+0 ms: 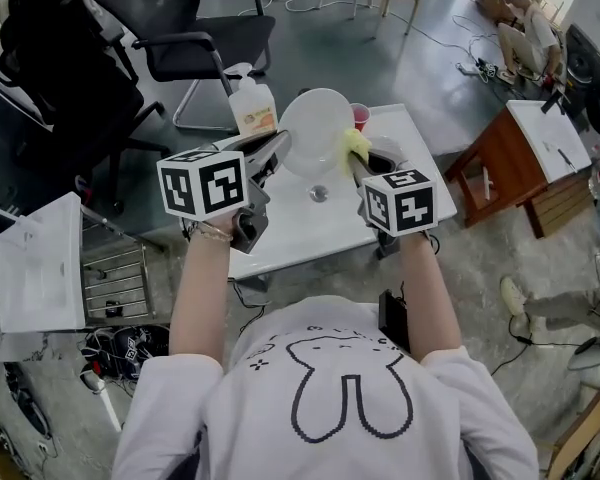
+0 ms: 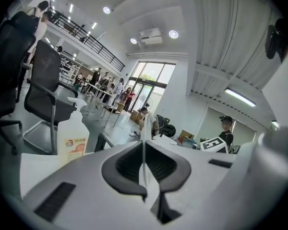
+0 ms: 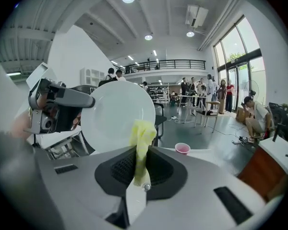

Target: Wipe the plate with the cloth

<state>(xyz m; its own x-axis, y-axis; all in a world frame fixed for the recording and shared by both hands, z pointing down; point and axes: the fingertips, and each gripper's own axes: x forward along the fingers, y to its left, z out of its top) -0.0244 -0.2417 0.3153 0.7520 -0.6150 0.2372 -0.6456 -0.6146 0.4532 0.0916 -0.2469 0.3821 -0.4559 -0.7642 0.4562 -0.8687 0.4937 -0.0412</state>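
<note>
Left of the plate (image 1: 317, 130) stood a pump bottle (image 1: 252, 103). Our left hand-held gripper (image 1: 280, 146) pinched the plate's left rim, holding it above the surface's (image 1: 280, 243) far half. At the plate's right rim, our right hand-held gripper (image 1: 354, 160) pinched the yellow cloth (image 1: 357, 144). Only the right gripper view showed the plate's face; the left gripper view showed it edge-on.

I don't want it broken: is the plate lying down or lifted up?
Lifted up: the left gripper pinches the round white plate by its rim in mid-air.
</note>
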